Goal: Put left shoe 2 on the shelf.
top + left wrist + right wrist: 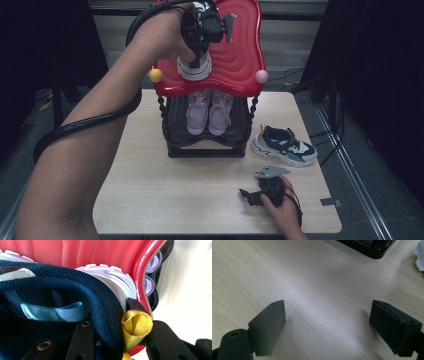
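Fingers [110, 340] pinching navy sneaker [75, 292], red shelf [100, 252] behind

A light wooden table [150, 190] with rounded corners carries the things. A two-level rack [207, 150] stands at its far middle, on a black base. The rack has a red wavy top shelf [240, 55] and a black lower shelf [175, 120]. A pink pair of shoes [209, 112] sits on the lower shelf, and a sneaker [194, 67] is at the top shelf. Another sneaker [283, 145], navy and white, lies on the table just right of the rack.
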A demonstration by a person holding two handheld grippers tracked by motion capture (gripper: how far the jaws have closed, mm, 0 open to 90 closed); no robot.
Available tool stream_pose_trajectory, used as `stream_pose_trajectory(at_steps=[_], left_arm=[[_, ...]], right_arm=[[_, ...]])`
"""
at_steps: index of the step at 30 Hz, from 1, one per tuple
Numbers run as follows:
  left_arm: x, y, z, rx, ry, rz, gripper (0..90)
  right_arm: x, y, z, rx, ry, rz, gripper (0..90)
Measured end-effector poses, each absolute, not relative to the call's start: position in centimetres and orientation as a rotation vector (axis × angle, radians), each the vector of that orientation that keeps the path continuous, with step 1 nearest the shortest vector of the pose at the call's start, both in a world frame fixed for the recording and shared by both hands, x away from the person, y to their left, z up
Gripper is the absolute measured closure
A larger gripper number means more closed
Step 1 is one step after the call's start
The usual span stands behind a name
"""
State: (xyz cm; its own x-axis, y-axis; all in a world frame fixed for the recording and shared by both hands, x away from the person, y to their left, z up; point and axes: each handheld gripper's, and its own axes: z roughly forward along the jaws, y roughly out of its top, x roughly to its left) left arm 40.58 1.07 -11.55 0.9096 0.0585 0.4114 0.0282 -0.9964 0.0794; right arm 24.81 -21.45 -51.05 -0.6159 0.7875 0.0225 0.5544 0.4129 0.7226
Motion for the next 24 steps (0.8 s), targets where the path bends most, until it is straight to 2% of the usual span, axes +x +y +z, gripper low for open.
stream_pose_trajectory(at_steps=[15,24], left_arm=[[40.94,1.14,-11.34,2.968,0.147,0.637,65.6],[41.42,1.52,-11.16,2.958,0.28,0.6,54.8]], right_arm=[[24.81,-21.44,-51.05,1.161,2.352,1.021,13.2],[24.81,-21.44,-51.05,1.161,2.352,1.021,13.2]])
